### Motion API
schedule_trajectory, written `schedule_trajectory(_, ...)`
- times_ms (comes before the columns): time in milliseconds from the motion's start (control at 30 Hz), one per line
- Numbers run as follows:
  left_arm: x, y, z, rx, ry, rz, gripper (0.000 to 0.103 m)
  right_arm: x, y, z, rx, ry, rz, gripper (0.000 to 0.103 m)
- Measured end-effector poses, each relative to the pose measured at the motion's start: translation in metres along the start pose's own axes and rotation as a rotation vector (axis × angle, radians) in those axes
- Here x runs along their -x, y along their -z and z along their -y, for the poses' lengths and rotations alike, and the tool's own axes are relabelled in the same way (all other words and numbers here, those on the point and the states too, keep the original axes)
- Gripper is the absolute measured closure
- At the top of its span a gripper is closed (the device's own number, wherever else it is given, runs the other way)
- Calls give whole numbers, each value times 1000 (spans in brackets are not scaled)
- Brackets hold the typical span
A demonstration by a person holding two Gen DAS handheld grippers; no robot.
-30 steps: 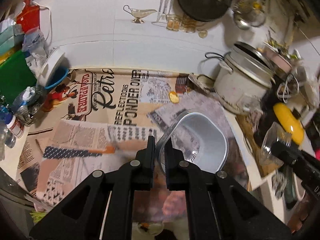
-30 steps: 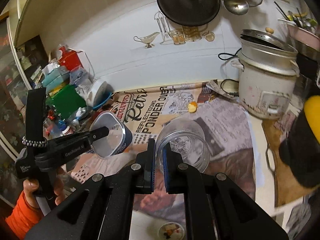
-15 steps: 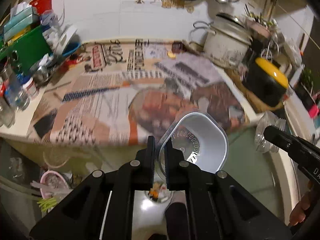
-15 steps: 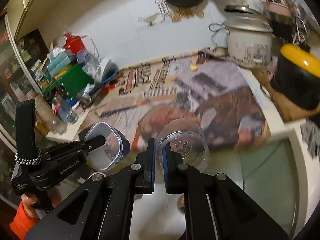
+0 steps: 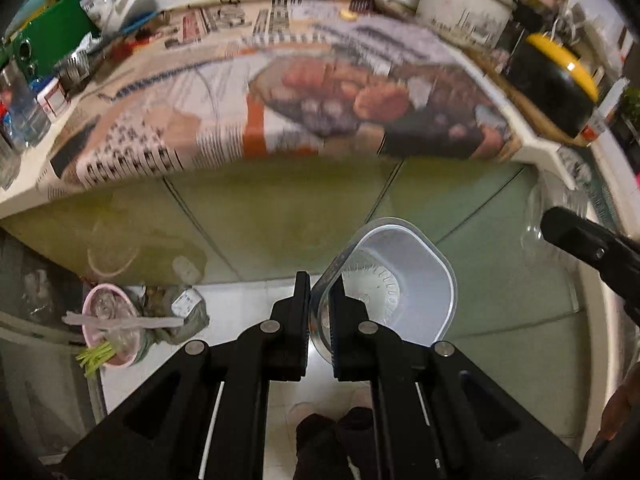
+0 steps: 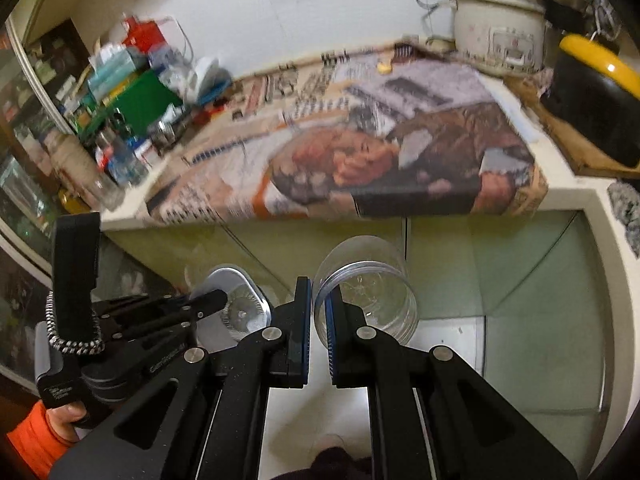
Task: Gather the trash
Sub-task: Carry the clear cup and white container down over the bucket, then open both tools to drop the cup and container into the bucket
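My left gripper (image 5: 320, 304) is shut on the rim of an empty white square plastic tub (image 5: 404, 284) and holds it in the air in front of the counter, over the floor. The tub and the left gripper also show in the right wrist view (image 6: 240, 300). My right gripper (image 6: 319, 304) is shut on the rim of an empty clear round plastic jar (image 6: 372, 284), held beside the tub. The jar shows faintly at the right in the left wrist view (image 5: 548, 216).
The newspaper-covered counter (image 5: 280, 92) lies ahead with a rice cooker (image 6: 500, 36), a black and yellow pot (image 6: 592, 96) and clutter at its left end (image 6: 132, 92). Green glass cabinet doors (image 5: 280, 216) stand below. A pink bin with trash (image 5: 112, 328) sits on the white floor at the left.
Both grippers have pulled back and down from above the counter with the tub and the jar. The counter now lies farther off, and the cabinet fronts and the floor have come into view.
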State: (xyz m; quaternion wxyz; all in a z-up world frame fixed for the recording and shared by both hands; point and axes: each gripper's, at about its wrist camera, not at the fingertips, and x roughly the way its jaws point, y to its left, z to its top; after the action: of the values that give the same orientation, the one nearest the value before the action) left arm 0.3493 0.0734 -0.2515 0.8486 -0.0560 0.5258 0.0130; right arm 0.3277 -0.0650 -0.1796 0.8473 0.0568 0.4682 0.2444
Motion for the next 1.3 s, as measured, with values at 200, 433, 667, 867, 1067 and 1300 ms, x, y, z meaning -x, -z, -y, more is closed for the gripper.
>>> schedule_trajectory(200, -77, 25, 3, 36, -33, -82, 96, -68, 25, 38, 10, 22, -123, 96)
schedule_trajectory(433, -194, 64, -15, 72, -64, -158, 96, -159, 66, 77, -11, 29, -200, 96)
schedule_trajectory(667, -334, 111, -31, 24, -70, -243, 96, -274, 131, 113, -99, -2, -279, 96)
schedule_trajectory(867, -430, 149, -39, 42, -40, -293, 96, -346, 173, 141, -149, -22, -292, 96)
schedule_trajectory(1067, -496, 170, -46, 42, -8, -296, 96, -402, 202, 161, -147, -47, -284, 96)
schedule_trajectory(1300, -533, 182, -54, 51, 27, -295, 80, -443, 215, 162, -128, -58, -368, 81)
